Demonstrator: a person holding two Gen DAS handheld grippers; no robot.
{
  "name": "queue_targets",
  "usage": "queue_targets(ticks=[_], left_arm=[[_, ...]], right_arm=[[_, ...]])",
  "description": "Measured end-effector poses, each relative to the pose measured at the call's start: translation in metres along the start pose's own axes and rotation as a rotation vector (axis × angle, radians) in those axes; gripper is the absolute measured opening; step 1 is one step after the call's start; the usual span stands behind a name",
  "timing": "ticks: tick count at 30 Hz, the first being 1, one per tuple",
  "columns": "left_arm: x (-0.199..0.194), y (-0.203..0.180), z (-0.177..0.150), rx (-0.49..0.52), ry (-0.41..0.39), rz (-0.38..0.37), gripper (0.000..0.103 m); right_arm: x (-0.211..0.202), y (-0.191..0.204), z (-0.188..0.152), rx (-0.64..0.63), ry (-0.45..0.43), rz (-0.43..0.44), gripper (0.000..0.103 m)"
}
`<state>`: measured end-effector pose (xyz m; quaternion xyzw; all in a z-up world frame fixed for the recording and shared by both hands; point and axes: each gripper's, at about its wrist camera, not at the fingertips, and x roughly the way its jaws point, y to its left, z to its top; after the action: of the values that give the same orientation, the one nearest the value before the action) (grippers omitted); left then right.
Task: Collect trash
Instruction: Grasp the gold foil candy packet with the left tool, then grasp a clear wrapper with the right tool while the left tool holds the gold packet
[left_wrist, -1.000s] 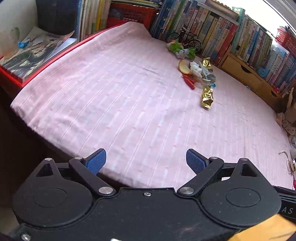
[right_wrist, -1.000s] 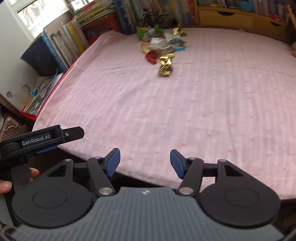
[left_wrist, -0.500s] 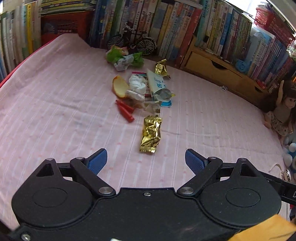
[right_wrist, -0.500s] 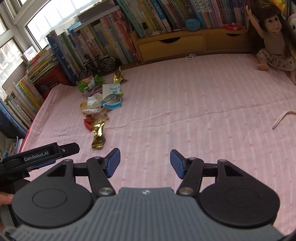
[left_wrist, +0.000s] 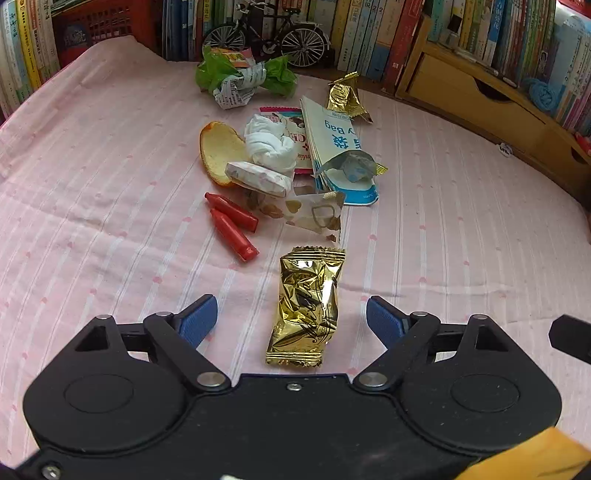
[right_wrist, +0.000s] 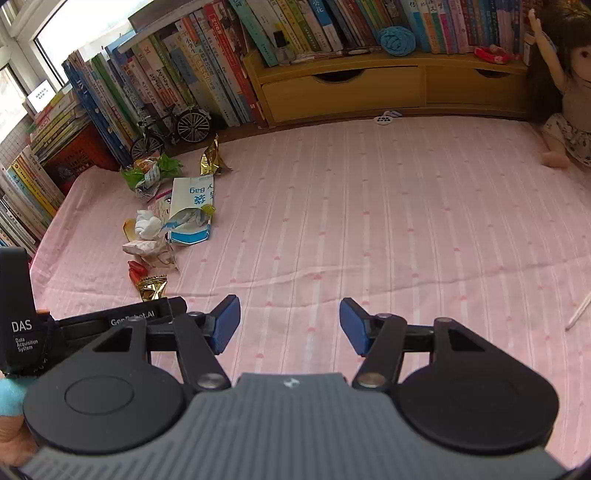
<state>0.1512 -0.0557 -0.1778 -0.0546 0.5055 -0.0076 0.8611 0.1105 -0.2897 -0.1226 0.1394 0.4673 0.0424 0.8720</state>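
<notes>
Gold wrapper (left_wrist: 306, 310): crinkled glossy foil. Pink bedsheet (left_wrist: 110, 229): matt woven cloth, striped. Red crayons (left_wrist: 231, 223): smooth, waxy. Tissue (left_wrist: 269, 146): soft white paper. Blue-white bag (left_wrist: 332, 147): matt paper. Drawer unit (right_wrist: 369, 88): smooth pale wood. Pads (left_wrist: 197, 319): ribbed blue rubber.

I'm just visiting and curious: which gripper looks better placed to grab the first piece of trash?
Left. The left gripper is open with the gold wrapper between its pads; the right gripper is open over bare sheet.
</notes>
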Motion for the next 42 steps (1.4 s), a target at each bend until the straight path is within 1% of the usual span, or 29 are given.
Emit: queue_targets(ticks=[3, 5, 6, 7, 8, 9, 11, 12, 13, 15, 22, 26, 29, 30, 32, 33, 34, 37, 38, 40, 42], left_arm=[[0.002, -0.003, 0.004, 0.028, 0.012, 0.008, 0.086], [0.002, -0.002, 0.007, 0.011, 0.014, 0.016, 0.078], [0.002, -0.001, 0.009, -0.002, 0.019, 0.02, 0.076], [0.001, 0.001, 0.011, -0.016, 0.021, 0.024, 0.07], [0.001, 0.002, 0.012, -0.025, 0.019, 0.029, 0.061], [0.0, 0.003, 0.014, -0.027, 0.019, 0.04, 0.055], [-0.001, 0.007, 0.017, -0.023, 0.018, 0.044, 0.032], [-0.002, 0.011, 0.018, -0.036, 0.022, 0.023, 0.026], [-0.004, 0.015, 0.02, -0.055, 0.029, 0.004, 0.024], [-0.008, 0.023, 0.022, -0.081, 0.016, -0.009, 0.023], [-0.032, 0.044, 0.029, -0.091, -0.056, 0.049, 0.022], [-0.04, 0.059, 0.027, -0.116, -0.069, 0.072, 0.022], [-0.044, 0.068, 0.024, -0.138, -0.073, 0.09, 0.022], [-0.046, 0.071, 0.022, -0.148, -0.075, 0.093, 0.022], [-0.049, 0.077, 0.019, -0.169, -0.079, 0.097, 0.022], [-0.05, 0.08, 0.018, -0.18, -0.081, 0.098, 0.022], [-0.052, 0.082, 0.017, -0.186, -0.082, 0.101, 0.022], [-0.056, 0.087, 0.015, -0.206, -0.086, 0.112, 0.022], [-0.058, 0.088, 0.014, -0.212, -0.09, 0.111, 0.022], [-0.062, 0.088, 0.013, -0.219, -0.099, 0.107, 0.022], [-0.066, 0.087, 0.011, -0.218, -0.109, 0.103, 0.022]], right_arm=[[0.013, 0.006, 0.009, -0.025, 0.012, 0.015, 0.072], [0.022, 0.011, 0.015, -0.047, 0.018, 0.027, 0.072], [0.027, 0.014, 0.018, -0.058, 0.019, 0.032, 0.072], [0.031, 0.017, 0.021, -0.068, 0.021, 0.04, 0.072], [0.035, 0.02, 0.024, -0.077, 0.022, 0.047, 0.072], [0.039, 0.023, 0.026, -0.087, 0.024, 0.054, 0.072], [0.047, 0.029, 0.03, -0.106, 0.029, 0.062, 0.072], [0.051, 0.032, 0.032, -0.113, 0.034, 0.07, 0.071], [0.054, 0.035, 0.033, -0.117, 0.041, 0.08, 0.071], [0.06, 0.042, 0.035, -0.133, 0.054, 0.099, 0.07], [0.086, 0.074, 0.038, -0.218, 0.095, 0.163, 0.068], [0.104, 0.096, 0.037, -0.27, 0.121, 0.191, 0.066], [0.116, 0.113, 0.036, -0.307, 0.139, 0.207, 0.062], [0.119, 0.118, 0.036, -0.315, 0.141, 0.21, 0.059], [0.126, 0.126, 0.037, -0.33, 0.149, 0.21, 0.049], [0.128, 0.129, 0.037, -0.335, 0.155, 0.21, 0.042], [0.13, 0.132, 0.038, -0.338, 0.162, 0.21, 0.033], [0.127, 0.136, 0.038, -0.357, 0.164, 0.206, 0.021], [0.123, 0.137, 0.037, -0.365, 0.162, 0.207, 0.019], [0.115, 0.135, 0.036, -0.375, 0.163, 0.206, 0.012], [0.107, 0.132, 0.033, -0.38, 0.159, 0.201, 0.011]])
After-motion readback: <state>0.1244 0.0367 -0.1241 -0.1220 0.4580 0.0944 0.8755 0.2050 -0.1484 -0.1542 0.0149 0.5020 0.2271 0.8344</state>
